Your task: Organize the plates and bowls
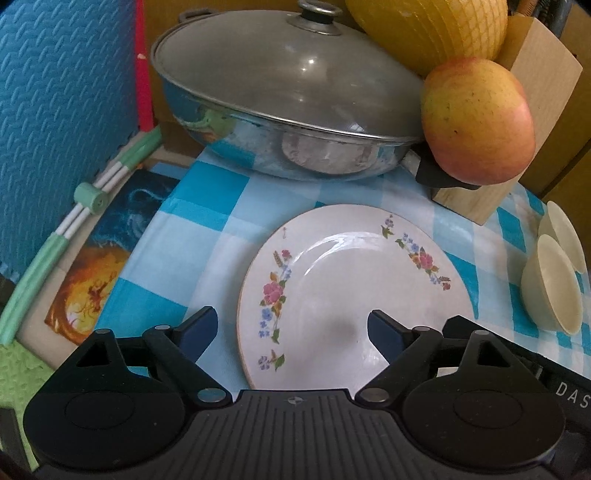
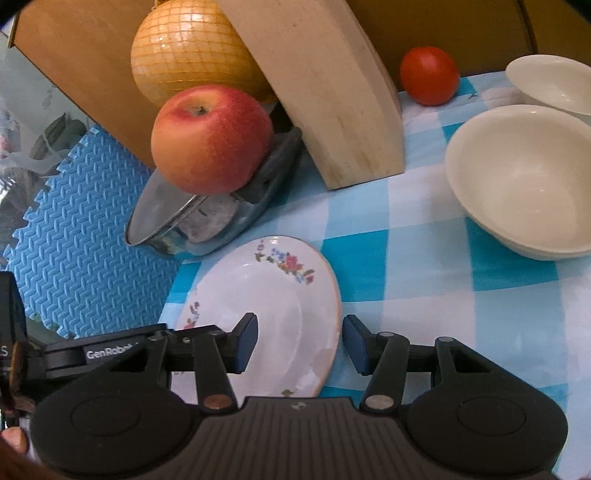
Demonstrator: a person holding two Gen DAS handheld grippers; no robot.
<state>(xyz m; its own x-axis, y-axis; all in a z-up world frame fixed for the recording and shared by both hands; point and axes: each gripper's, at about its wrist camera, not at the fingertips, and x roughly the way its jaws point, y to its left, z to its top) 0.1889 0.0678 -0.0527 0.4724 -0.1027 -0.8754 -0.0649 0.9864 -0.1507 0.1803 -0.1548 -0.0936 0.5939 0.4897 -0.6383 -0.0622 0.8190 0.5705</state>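
A white plate with flower prints (image 1: 351, 295) lies on the blue-and-white checked cloth (image 1: 207, 229). My left gripper (image 1: 291, 332) is open and straddles the plate's left rim, one pad off the plate and one over it. My right gripper (image 2: 301, 343) is also open, with the right rim of the plate (image 2: 273, 317) between its pads and not touching either. Two cream bowls (image 2: 524, 177) (image 2: 550, 81) sit empty to the right of the plate, apart from both grippers. They show at the right edge of the left wrist view as a nearer bowl (image 1: 550, 284) and a farther bowl (image 1: 565, 232).
A steel wok with a glass lid (image 1: 288, 103) stands just behind the plate. An apple (image 1: 476, 118) rests on its handle, against a wooden block (image 1: 539, 74) and a netted pomelo (image 1: 428, 26). A tomato (image 2: 428, 74) sits behind the bowls. Blue foam mat (image 1: 62, 110) borders the left.
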